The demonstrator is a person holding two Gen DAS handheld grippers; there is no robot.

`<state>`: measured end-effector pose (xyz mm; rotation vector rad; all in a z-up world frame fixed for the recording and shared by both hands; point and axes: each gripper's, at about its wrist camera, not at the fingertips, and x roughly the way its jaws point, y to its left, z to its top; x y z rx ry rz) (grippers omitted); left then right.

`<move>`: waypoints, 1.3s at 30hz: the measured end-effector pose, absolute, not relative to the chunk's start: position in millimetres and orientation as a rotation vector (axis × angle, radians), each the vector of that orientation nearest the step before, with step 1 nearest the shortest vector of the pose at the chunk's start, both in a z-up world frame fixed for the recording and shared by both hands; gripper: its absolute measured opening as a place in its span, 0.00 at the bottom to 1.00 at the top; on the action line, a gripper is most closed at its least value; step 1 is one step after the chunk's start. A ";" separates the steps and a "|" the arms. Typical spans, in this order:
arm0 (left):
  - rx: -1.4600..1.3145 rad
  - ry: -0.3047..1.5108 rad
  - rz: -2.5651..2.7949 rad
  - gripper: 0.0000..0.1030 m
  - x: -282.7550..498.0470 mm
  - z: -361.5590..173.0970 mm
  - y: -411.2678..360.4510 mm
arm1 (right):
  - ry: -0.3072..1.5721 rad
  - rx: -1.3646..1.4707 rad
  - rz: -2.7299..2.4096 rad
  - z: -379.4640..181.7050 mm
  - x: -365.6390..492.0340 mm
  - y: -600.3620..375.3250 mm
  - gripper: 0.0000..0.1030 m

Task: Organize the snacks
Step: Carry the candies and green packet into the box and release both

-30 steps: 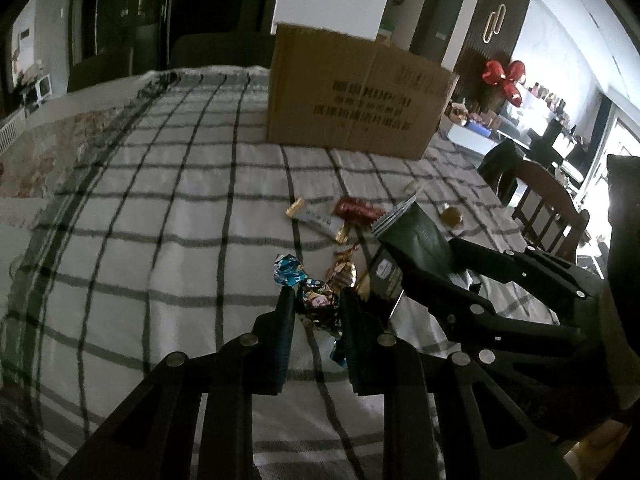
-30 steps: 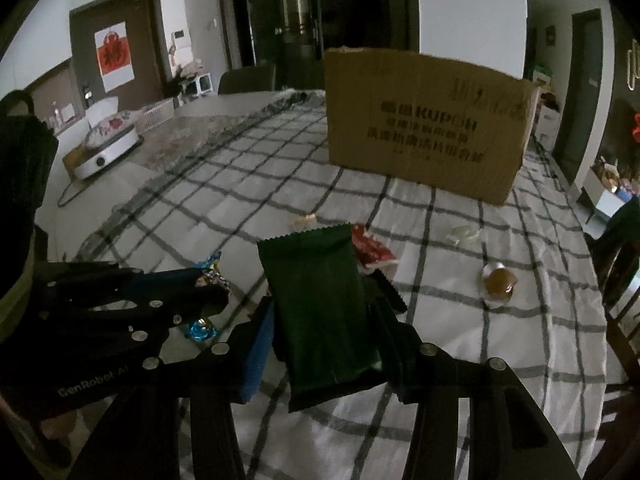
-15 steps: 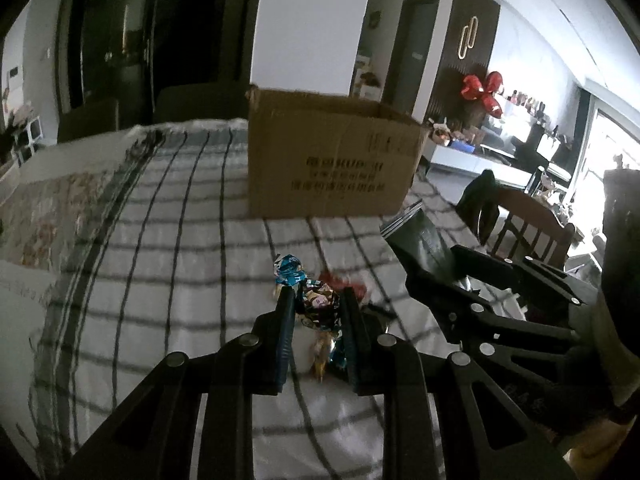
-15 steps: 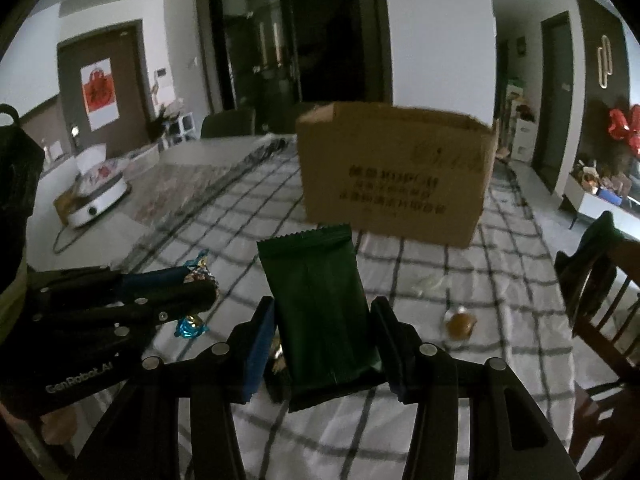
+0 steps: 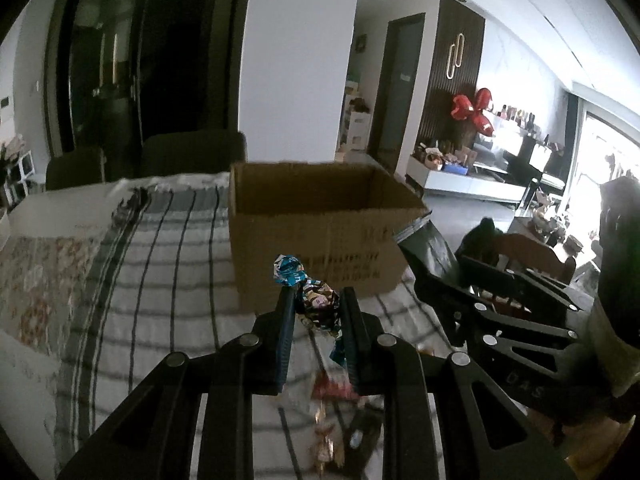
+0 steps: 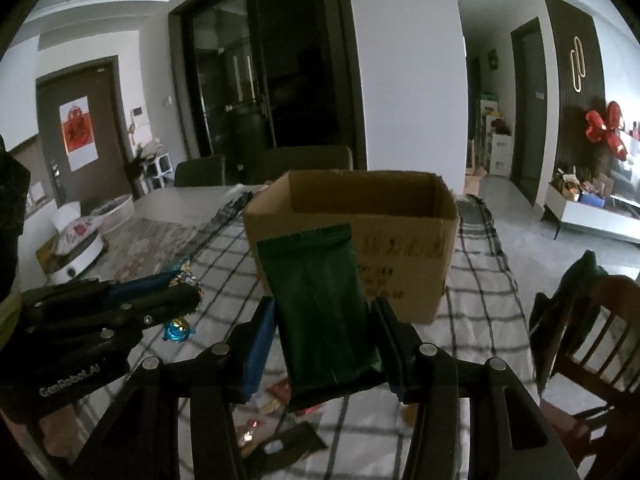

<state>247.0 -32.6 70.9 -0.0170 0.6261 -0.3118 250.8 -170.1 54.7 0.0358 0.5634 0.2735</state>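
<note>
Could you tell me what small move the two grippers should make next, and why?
Probably carry both forward over the open cardboard box. The left gripper is shut on a wrapped candy and the right gripper on a green packet, both held above the checked tablecloth, short of the box's near wall.

checked tablecloth [image 5: 168, 264], wooden chair [image 6: 600, 332], red balloon [image 5: 474, 110], white appliance [image 6: 76, 248]
</note>
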 end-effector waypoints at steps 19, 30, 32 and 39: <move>-0.002 0.636 -0.312 0.22 353.2 104.8 -50.4 | 0.598 0.029 0.269 92.7 366.2 -194.2 0.48; 0.003 0.693 -0.304 0.22 412.3 86.1 -56.2 | 0.626 -0.003 0.247 87.1 417.2 -196.3 0.48; 0.009 0.698 -0.296 0.25 417.9 84.7 -56.6 | 0.632 -0.012 0.245 86.2 422.0 -194.7 0.49; 0.050 0.667 -0.266 0.52 407.6 85.4 -55.3 | 0.640 -0.008 0.200 81.1 417.1 -198.8 0.59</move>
